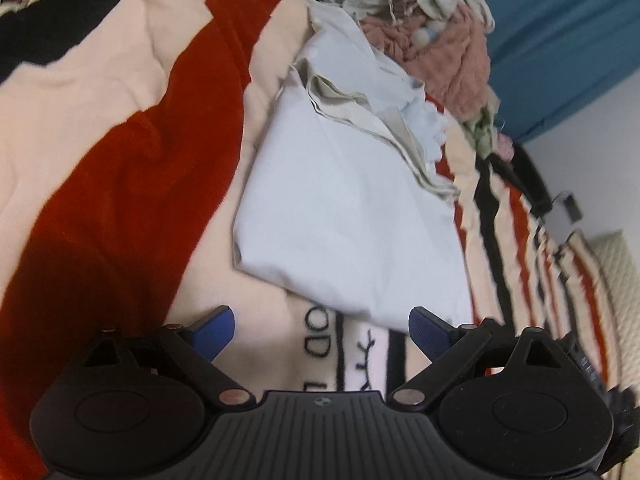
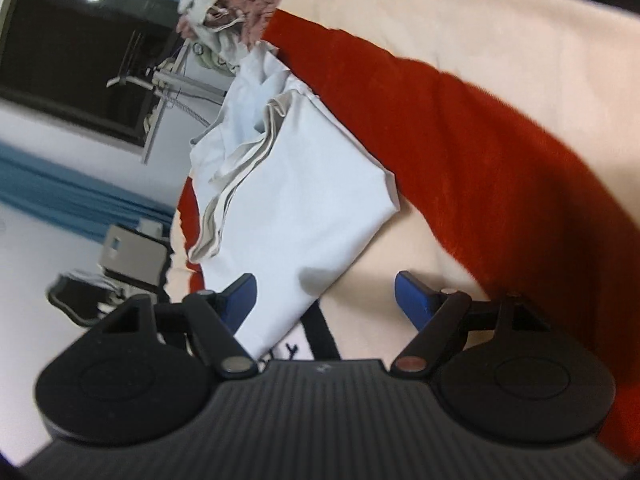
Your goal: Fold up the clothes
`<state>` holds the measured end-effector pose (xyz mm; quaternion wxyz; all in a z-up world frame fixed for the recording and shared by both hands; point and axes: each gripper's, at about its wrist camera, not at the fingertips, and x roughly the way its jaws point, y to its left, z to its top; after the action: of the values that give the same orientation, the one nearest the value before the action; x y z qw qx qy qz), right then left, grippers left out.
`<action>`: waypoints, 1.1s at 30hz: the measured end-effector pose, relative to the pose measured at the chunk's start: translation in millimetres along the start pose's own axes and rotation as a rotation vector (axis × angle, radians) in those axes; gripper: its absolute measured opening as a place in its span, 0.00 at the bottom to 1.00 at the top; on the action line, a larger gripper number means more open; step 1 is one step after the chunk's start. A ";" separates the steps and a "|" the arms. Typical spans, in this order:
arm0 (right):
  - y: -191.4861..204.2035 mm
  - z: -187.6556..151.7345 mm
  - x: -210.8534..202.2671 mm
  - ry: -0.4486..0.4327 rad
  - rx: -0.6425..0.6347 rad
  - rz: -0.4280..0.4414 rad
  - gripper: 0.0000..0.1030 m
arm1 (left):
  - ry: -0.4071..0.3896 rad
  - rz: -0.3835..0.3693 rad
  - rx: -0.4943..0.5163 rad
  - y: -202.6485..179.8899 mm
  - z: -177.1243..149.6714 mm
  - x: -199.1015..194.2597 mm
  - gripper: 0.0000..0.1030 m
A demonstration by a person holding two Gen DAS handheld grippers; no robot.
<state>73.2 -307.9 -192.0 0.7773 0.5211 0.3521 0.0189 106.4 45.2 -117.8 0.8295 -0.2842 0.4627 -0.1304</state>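
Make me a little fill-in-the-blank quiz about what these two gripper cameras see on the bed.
1. The pale blue garment lies on a striped ____.
2. Both the left gripper and the right gripper are ____, holding nothing.
3. Beyond the garment sits a heap of unfolded clothes, one fluffy piece coloured ____.
4. The gripper fingers have pads coloured ____.

Missing words: blanket; open; pink; blue

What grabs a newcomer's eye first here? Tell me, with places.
The pale blue folded garment lies mid-frame on a cream blanket with a bold red stripe beside it. Beyond it sits a rumpled heap of clothes, fuzzy pink on top. Both the left tool and the right tool hang open just short of the garment's near edge, holding nothing.
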 end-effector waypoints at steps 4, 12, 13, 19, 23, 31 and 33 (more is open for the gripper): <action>-12.9 0.1 7.6 0.014 0.122 0.041 0.71 | -0.027 -0.024 -0.066 7.6 5.0 6.8 0.87; -24.3 10.3 20.7 -0.037 0.226 0.062 0.44 | -0.126 -0.040 -0.081 5.4 11.2 11.1 0.70; -24.9 11.7 22.2 -0.047 0.225 0.054 0.40 | -0.136 -0.043 -0.092 6.6 11.8 12.0 0.66; -24.9 14.4 20.7 -0.090 0.203 0.034 0.13 | -0.166 -0.070 -0.147 17.3 14.1 12.2 0.44; -15.2 14.5 14.2 -0.114 0.148 0.044 0.08 | -0.183 -0.077 -0.166 22.3 15.3 10.4 0.20; 9.3 14.0 -3.0 -0.155 0.031 0.105 0.07 | -0.268 -0.121 -0.116 9.8 16.7 -13.6 0.08; 20.4 12.5 -11.4 -0.174 -0.023 0.129 0.07 | -0.315 -0.141 -0.062 -1.3 13.4 -31.1 0.07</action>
<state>78.6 -313.1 -166.6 0.8081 0.5332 0.2489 0.0276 101.0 63.8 -90.0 0.8714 -0.3585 0.3095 -0.1276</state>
